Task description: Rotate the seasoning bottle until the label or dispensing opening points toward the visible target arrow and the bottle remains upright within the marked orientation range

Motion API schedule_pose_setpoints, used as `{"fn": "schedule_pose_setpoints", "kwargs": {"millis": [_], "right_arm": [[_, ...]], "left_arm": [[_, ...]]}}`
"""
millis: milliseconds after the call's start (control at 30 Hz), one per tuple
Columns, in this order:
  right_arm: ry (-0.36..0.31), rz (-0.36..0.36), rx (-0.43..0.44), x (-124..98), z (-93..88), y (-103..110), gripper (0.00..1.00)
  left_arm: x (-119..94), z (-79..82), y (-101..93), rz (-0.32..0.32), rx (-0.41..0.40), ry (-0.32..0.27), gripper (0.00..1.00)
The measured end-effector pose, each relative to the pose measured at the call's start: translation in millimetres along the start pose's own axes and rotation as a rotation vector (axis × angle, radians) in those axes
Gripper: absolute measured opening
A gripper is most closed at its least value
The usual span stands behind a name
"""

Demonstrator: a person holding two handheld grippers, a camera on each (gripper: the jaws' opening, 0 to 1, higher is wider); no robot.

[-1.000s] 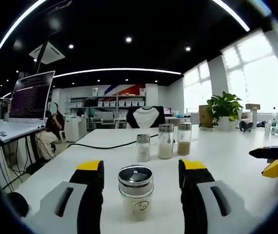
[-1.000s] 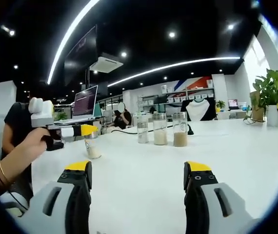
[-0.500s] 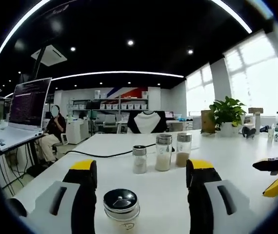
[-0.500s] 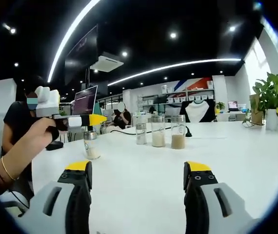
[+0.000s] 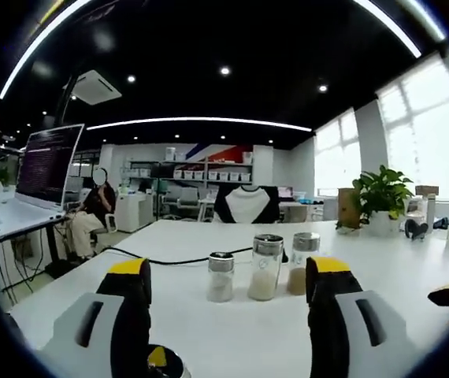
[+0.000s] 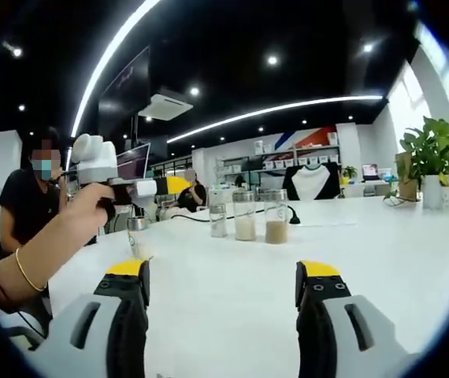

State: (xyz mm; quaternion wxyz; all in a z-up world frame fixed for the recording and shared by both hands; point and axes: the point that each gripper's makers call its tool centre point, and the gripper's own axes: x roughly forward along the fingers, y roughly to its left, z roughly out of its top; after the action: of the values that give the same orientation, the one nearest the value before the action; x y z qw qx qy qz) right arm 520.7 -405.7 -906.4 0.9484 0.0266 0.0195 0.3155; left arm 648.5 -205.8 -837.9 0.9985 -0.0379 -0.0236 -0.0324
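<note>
- the seasoning bottle [image 6: 137, 238] is standing upright on the white desk [image 6: 382, 260], near the left side, with its metal lid [image 5: 164, 363] peeking in at the bottom of the left gripper view.
- the left hand-held gripper [image 5: 228, 276] is hanging above and clear of that bottle, its jaws standing wide apart and gripping nothing; in the right gripper view a person's hand [image 6: 90, 211] is holding it over the bottle.
- the right hand-held gripper [image 6: 221, 276] is hovering over bare desk, jaws spread and empty, well apart from the bottle.
- three glass shakers [image 5: 265, 266] are sitting in a row farther out on the desk, with a black cable [image 5: 161, 259] running behind them and a potted plant [image 5: 381, 198] far right.
- i am not seeing any target arrow or marked range on the desk, so i cannot judge whether the bottle is already facing the right way.
- my reading: the bottle is sitting free between grasps; the next move is probably calling for a gripper to come down squarely around the body and turn it without tipping.
</note>
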Motion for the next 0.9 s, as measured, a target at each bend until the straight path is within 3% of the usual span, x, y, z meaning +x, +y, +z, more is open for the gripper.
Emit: {"fn": "schedule_pose_setpoints", "kwargs": {"millis": [233,333,533,900], "right_arm": [[-0.004,-0.013,-0.001,-3.9,1.2,-8.8,0.75],[-0.009,-0.026,0.002,-7.1,2.2,-13.4,0.75],[-0.008,-0.039,0.004,-10.1,1.6,-18.8,0.75],[0.003,-0.064,-0.002,-10.5,4.9,-30.8,0.74]], "left_arm": [[29.1,0.2,2.3,0.052,0.065,-0.009,0.83],[41.3,-3.7,12.2,0.082,0.057,0.002,0.82],[63.2,-14.4,14.1,0.099,0.056,0.037,0.8],[91.3,-30.3,26.8,0.152,0.032,0.035,0.74]]}}
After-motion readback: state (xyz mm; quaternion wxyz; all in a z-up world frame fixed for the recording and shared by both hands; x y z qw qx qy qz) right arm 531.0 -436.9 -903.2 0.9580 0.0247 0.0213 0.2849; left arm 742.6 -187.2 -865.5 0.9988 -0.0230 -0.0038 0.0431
